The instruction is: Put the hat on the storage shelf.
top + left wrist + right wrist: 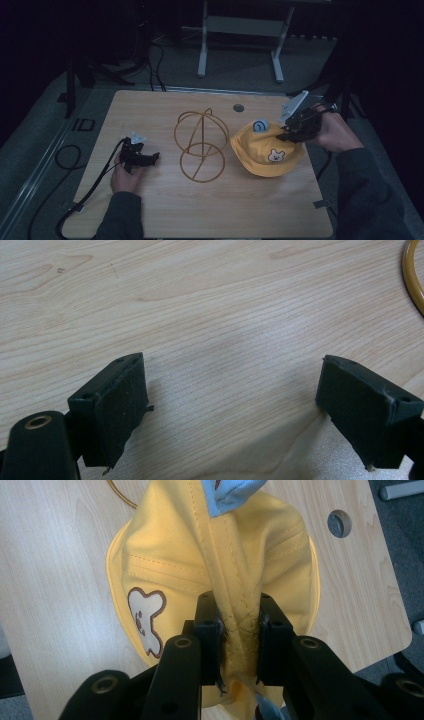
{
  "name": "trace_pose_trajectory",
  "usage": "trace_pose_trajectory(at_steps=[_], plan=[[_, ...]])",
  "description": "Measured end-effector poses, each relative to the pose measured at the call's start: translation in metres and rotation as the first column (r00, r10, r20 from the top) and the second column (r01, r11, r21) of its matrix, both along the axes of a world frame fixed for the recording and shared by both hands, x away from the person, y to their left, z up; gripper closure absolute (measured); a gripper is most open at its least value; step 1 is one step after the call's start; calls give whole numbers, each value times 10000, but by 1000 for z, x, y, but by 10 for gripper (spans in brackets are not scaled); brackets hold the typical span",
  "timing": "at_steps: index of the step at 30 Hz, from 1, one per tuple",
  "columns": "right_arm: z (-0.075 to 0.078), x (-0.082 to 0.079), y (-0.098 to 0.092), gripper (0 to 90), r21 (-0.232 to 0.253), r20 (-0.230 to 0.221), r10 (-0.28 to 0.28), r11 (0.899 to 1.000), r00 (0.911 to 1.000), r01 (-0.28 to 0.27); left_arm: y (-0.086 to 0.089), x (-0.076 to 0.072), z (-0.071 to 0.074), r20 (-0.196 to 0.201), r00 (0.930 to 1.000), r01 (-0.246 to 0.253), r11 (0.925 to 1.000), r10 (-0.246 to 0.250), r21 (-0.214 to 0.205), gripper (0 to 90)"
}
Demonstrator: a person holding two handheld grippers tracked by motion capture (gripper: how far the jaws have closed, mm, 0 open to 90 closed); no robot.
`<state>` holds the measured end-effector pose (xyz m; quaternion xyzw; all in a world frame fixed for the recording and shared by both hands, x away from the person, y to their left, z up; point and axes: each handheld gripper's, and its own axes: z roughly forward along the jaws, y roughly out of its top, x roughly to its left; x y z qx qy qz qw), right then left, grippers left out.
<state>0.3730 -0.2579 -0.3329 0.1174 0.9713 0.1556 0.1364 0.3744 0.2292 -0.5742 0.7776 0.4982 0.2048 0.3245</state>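
On the worktop (150, 210), we note:
Right tongs (239, 630): pinching a fold of the yellow hat (165, 555).
Left tongs (232, 405): spread, well apart from it.

Dark sleeves (120, 215) — black jaws, black cables (95, 182)

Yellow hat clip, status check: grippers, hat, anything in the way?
Right gripper shut on the yellow hat, fabric pinched between its fingers. Left gripper open over bare table. Wire stand sits left of the hat.
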Motion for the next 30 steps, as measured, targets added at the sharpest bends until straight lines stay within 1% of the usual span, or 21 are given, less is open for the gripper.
trace_pose_trajectory(at_steps=[4,9,13,21,26,30], plan=[[2,1,-4,758,-16,-16,-86,10000,10000,86,0,0,0,0,10000,0,10000,0,2,129],[4,2,-9,758,110,18,-168,9998,9999,168,0,0,0,-1,10000,1,10000,-1,2,129],[8,0,-14,759,410,158,-187,9990,9997,180,0,0,0,-2,10000,0,10000,0,2,129],[16,-6,-19,758,547,377,-180,9984,9991,159,0,0,0,5,10000,-7,10000,7,-6,129],[23,-9,-25,758,811,551,-217,9966,9982,172,0,0,0,-4,10000,6,10000,-6,6,129],[26,-11,-27,758,959,534,-233,9952,9983,181,0,0,0,-2,10000,7,10000,-7,7,129]])
